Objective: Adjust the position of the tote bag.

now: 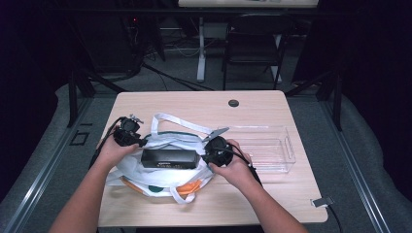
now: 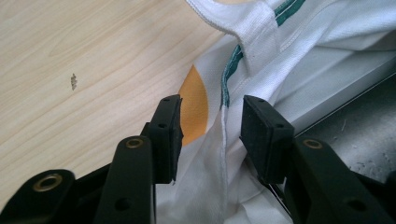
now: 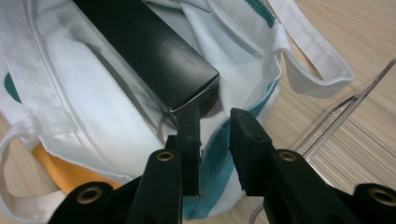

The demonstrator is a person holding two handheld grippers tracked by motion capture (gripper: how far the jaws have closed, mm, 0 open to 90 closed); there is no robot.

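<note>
bag: white tote point(image 1: 160, 167) mid-worktop point(image 1: 252, 104), black box point(image 1: 169, 158) on it | label: too blurry to read | left gripper point(image 2: 211, 123) fingers spread over bag hem | right gripper point(image 3: 215, 135) fingers apart, hem between, no pinch

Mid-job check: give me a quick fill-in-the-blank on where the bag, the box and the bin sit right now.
1. The black box lies in the mouth of the white ____.
2. The clear plastic bin stands on the table to the ____ of the bag, seen from the high view.
3. The left gripper has its jaws ____, the bag's seam between them.

Missing words: bag; right; open
</note>
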